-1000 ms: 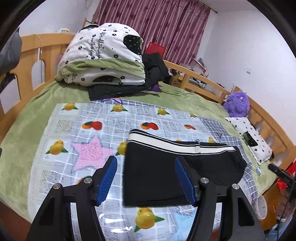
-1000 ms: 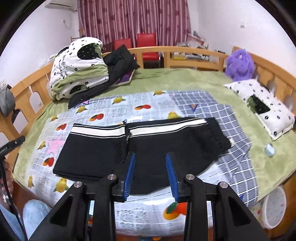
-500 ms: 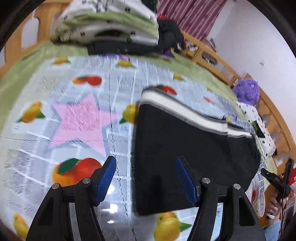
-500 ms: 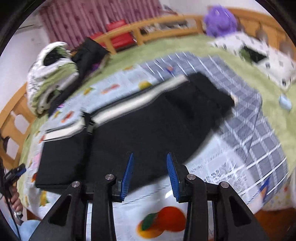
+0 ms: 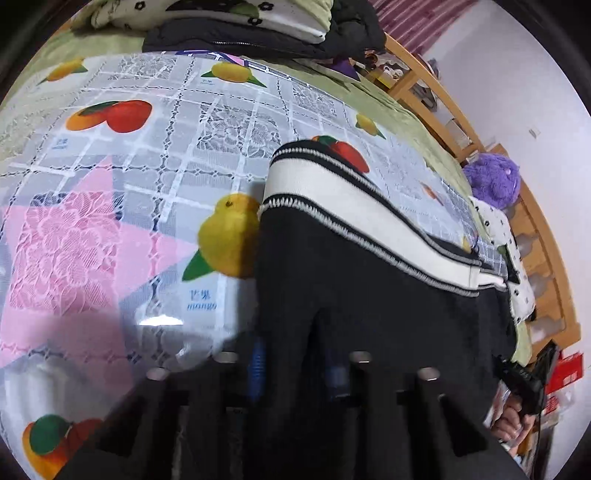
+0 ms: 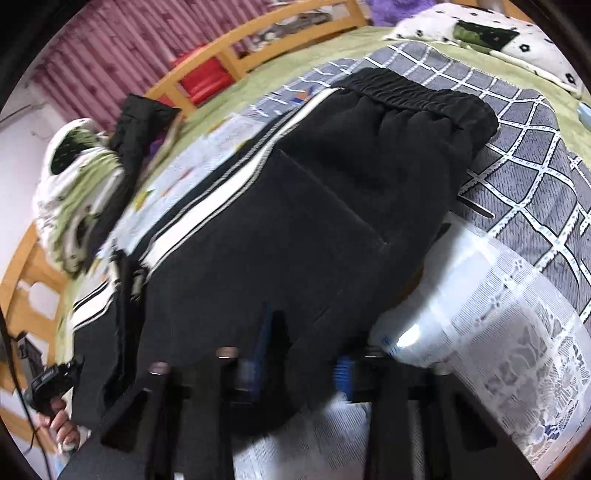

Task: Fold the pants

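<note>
Black pants (image 5: 369,295) with a white side stripe (image 5: 354,206) lie folded across a fruit-print cloth (image 5: 147,147) on a bed. In the left wrist view my left gripper (image 5: 295,369) has closed onto the near edge of the pants at their left end; cloth sits between the blue pads. In the right wrist view the pants (image 6: 314,203) show their elastic waistband (image 6: 417,96) at the far right. My right gripper (image 6: 303,365) has the near edge of the pants between its blue pads (image 6: 341,371).
A folded quilt and dark clothes (image 5: 258,22) are piled at the bed's far end. A purple plush toy (image 5: 491,181) and a spotted pillow (image 6: 491,40) lie to the right. A wooden rail (image 6: 258,40) rings the bed. A checked grey cloth (image 6: 535,155) lies under the waistband.
Both grippers have dropped down and forward to the near edge of the pants. Their jaws, wide open before, have closed onto the cloth.
</note>
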`<act>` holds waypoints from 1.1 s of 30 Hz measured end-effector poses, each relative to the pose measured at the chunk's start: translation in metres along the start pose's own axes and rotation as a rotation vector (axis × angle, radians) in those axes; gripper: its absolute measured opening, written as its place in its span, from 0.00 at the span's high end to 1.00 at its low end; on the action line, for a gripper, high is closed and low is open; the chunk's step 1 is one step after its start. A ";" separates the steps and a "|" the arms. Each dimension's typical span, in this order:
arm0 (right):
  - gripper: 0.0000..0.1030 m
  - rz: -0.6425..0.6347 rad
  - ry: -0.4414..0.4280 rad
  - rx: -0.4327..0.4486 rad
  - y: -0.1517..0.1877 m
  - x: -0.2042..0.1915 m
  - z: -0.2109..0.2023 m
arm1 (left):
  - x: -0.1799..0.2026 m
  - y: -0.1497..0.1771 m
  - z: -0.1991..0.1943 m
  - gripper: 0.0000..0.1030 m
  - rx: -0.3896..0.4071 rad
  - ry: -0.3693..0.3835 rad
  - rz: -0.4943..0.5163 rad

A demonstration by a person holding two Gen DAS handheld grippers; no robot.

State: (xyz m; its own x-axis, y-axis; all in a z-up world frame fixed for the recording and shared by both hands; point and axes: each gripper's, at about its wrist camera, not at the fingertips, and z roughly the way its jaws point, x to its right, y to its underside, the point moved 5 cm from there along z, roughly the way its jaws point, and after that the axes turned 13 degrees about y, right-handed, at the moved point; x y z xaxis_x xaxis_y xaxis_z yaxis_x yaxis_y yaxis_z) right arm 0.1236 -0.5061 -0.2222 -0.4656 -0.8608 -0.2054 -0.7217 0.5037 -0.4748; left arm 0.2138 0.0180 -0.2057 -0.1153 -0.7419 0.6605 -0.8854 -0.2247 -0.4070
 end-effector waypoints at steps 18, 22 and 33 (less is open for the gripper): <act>0.86 -0.249 -0.163 -0.117 0.078 -0.081 -0.021 | -0.046 -0.009 -0.112 0.69 0.143 -0.276 0.005; 0.79 -0.250 -0.164 -0.064 0.068 -0.057 -0.046 | -0.060 0.024 -0.132 0.63 0.123 -0.211 -0.040; 0.54 0.053 -0.175 -0.051 0.016 -0.003 -0.006 | -0.069 0.091 -0.138 0.40 0.215 -0.080 -0.127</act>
State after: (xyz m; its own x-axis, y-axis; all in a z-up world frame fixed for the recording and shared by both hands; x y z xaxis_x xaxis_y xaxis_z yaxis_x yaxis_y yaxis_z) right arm 0.1101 -0.4950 -0.2241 -0.4104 -0.8303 -0.3771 -0.7257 0.5478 -0.4162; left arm 0.0795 0.1361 -0.2010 0.0343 -0.7446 0.6667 -0.7736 -0.4421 -0.4540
